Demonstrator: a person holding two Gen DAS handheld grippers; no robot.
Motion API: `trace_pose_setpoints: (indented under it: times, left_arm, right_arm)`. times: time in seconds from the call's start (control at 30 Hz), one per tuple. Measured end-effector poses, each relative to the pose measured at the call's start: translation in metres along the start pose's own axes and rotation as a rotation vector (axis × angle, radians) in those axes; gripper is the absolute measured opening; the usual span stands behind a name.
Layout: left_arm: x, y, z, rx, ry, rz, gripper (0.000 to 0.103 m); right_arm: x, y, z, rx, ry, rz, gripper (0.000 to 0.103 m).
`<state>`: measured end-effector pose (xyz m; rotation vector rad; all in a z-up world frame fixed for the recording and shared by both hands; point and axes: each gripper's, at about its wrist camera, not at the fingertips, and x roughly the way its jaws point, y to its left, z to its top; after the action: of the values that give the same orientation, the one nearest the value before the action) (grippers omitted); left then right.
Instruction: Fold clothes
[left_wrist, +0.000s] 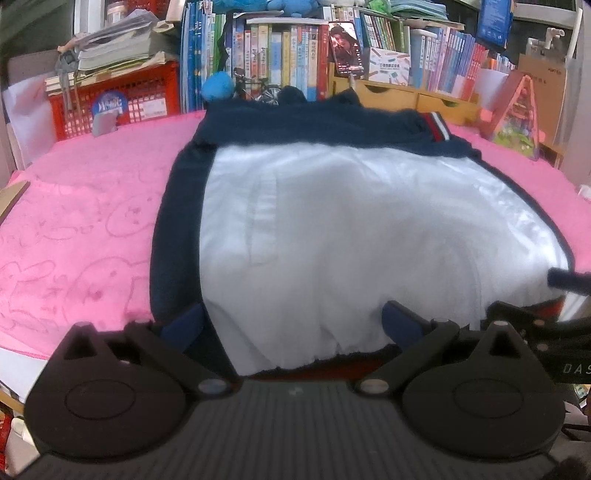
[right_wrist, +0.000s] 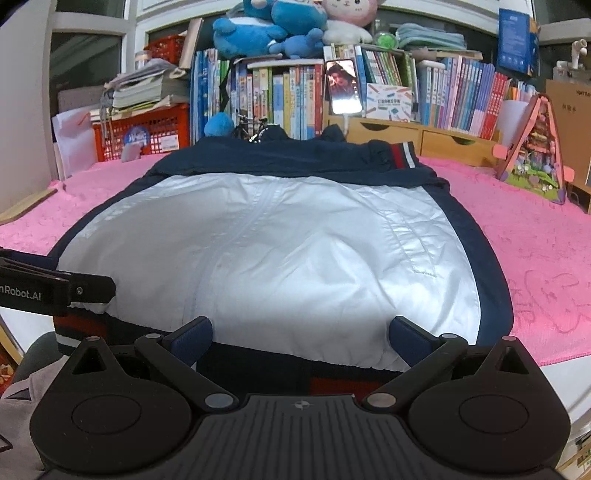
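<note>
The jacket (right_wrist: 266, 258) lies flat in the middle of the pink blanket (right_wrist: 535, 240), white lining up, navy border around it, striped cuff (right_wrist: 402, 153) folded in at the far edge. The sleeves appear already turned inward, leaving a compact rectangle, presumably ready for a lengthwise fold. Left gripper (left_wrist: 291, 325) and right gripper (right_wrist: 301, 338) sit side by side at the near hem, each with its fingers spread wide and holding nothing. Judged purpose: to take the hem at two points so it lifts evenly. Bookshelf (right_wrist: 295, 96) and red crate (left_wrist: 122, 96) stand behind, well clear of the work
</note>
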<state>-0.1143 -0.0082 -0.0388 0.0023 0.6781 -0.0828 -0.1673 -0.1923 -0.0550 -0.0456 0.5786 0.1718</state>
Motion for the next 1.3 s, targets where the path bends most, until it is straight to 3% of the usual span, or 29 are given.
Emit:
trace_pose_setpoints:
  times: [0.43,0.57,0.67,0.77,0.87,1.03,1.13,1.23,1.3]
  left_arm:
    - [-0.005,0.010,0.003,-0.021,-0.010,-0.023,0.103]
    - [-0.043,0.060,0.014,-0.109,-0.127,-0.050,0.103]
    - [-0.049,0.100,0.008,-0.203,-0.080,-0.184,0.103]
    - [-0.044,0.115,-0.010,-0.243,-0.045,-0.166,0.103]
    - [-0.035,0.117,-0.023,-0.267,-0.038,-0.166,0.103]
    - [-0.009,0.108,-0.027,-0.270,0.017,-0.298,0.103]
    - [0.006,0.104,-0.030,-0.257,0.056,-0.284,0.103]
    - [0.020,0.107,-0.035,-0.332,0.076,-0.288,0.103]
    - [0.016,0.107,-0.040,-0.376,0.032,-0.297,0.102]
  right_arm:
    - [-0.003,-0.005,0.001,-0.003,-0.006,0.016,0.103]
    - [-0.032,-0.046,0.001,-0.007,-0.111,-0.015,0.103]
    - [-0.045,-0.090,-0.014,0.005,-0.097,-0.015,0.103]
    - [-0.051,-0.125,-0.031,0.083,-0.071,-0.011,0.103]
    - [-0.048,-0.143,-0.041,0.153,-0.079,0.040,0.103]
    - [-0.021,-0.143,-0.039,0.163,-0.050,0.200,0.103]
    - [-0.003,-0.136,-0.037,0.153,-0.016,0.251,0.103]
    - [0.013,-0.135,-0.038,0.173,0.001,0.300,0.103]
    - [0.020,-0.137,-0.039,0.228,0.025,0.351,0.098]
